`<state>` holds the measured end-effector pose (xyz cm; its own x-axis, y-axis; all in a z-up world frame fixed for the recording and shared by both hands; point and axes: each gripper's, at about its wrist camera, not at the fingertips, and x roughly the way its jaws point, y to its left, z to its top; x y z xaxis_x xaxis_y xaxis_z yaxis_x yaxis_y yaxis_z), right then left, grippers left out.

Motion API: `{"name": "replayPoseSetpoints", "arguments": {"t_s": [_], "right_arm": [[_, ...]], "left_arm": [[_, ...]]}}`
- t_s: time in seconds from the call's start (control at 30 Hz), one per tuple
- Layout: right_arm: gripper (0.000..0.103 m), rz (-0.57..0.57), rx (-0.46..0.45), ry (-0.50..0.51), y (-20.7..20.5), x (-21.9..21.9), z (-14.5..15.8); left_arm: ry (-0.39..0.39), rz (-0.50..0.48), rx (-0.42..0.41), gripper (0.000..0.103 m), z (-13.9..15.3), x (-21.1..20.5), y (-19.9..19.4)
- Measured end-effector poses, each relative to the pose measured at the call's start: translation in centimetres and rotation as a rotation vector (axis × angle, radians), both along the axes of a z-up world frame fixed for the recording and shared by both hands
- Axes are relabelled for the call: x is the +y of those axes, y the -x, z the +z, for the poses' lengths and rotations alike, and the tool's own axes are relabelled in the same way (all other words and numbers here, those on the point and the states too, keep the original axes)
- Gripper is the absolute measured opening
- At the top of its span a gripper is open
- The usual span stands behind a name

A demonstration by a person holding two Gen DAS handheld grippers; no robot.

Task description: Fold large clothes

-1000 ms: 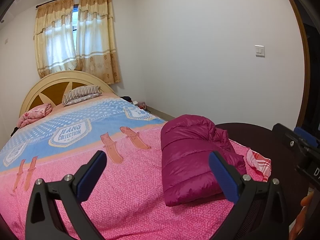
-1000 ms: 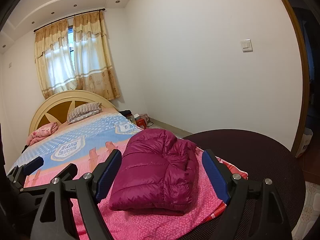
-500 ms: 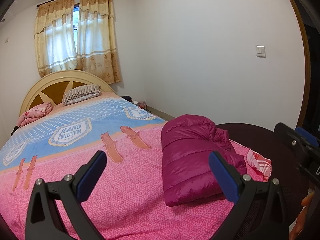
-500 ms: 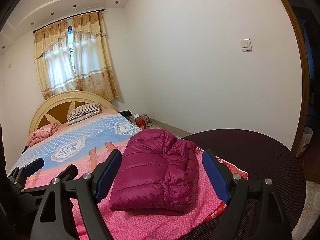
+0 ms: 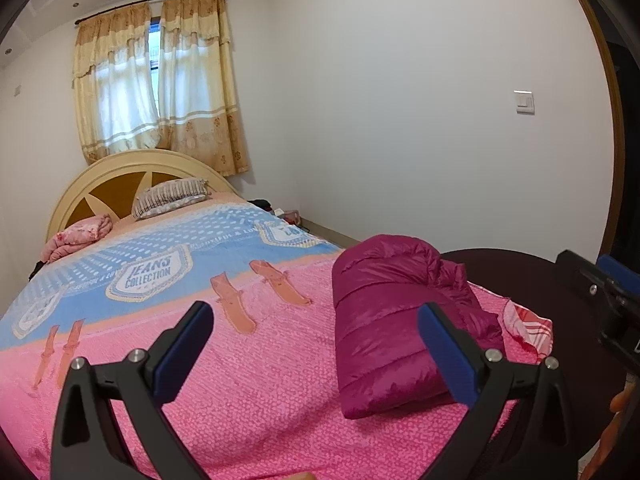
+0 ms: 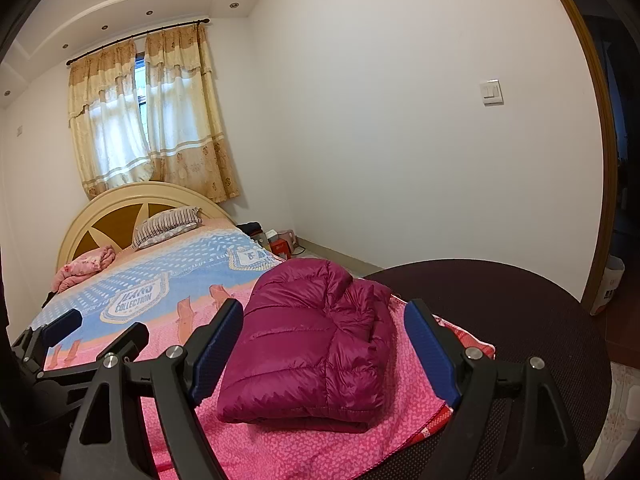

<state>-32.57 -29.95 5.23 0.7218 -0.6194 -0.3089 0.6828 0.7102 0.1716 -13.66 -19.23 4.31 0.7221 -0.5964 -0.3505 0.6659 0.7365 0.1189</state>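
Observation:
A magenta puffer jacket (image 5: 400, 320) (image 6: 312, 352) lies folded into a thick bundle on the pink end of the bed cover (image 5: 248, 392), near the bed's right corner. My left gripper (image 5: 316, 344) hovers above the cover, open and empty, with the bundle behind its right finger. My right gripper (image 6: 324, 344) is also open and empty, held back from the jacket, which shows between its two fingers without touching them. The left gripper (image 6: 56, 328) appears at the left edge of the right wrist view.
The bed (image 6: 168, 280) has a blue and pink cover, a striped pillow (image 5: 172, 198) and a pink bundle (image 5: 78, 236) by the cream headboard. A dark round surface (image 6: 520, 312) lies at the bed's foot. Small items (image 6: 280, 242) sit on the floor by the white wall.

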Motion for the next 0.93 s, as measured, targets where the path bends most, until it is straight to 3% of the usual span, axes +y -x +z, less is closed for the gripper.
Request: {"name": "replayPoseSetpoints", "arguments": {"t_s": [0.13,0.5,0.93], "right_arm": [[0.083,-0.003,-0.001,-0.005,0.0,0.0,-0.2],[0.083,-0.002,0.004,-0.008,0.0,0.0,-0.3],[0.083,-0.004,0.026,-0.042,-0.5,0.0,-1.2]], "left_arm": [[-0.008,0.011,-0.028,0.103,-0.1,-0.2,0.1],[0.009,-0.061,0.067,0.103,-0.4,-0.3,-0.6],[-0.024,-0.007,0.088,0.103,-0.8,-0.7,-1.8]]}}
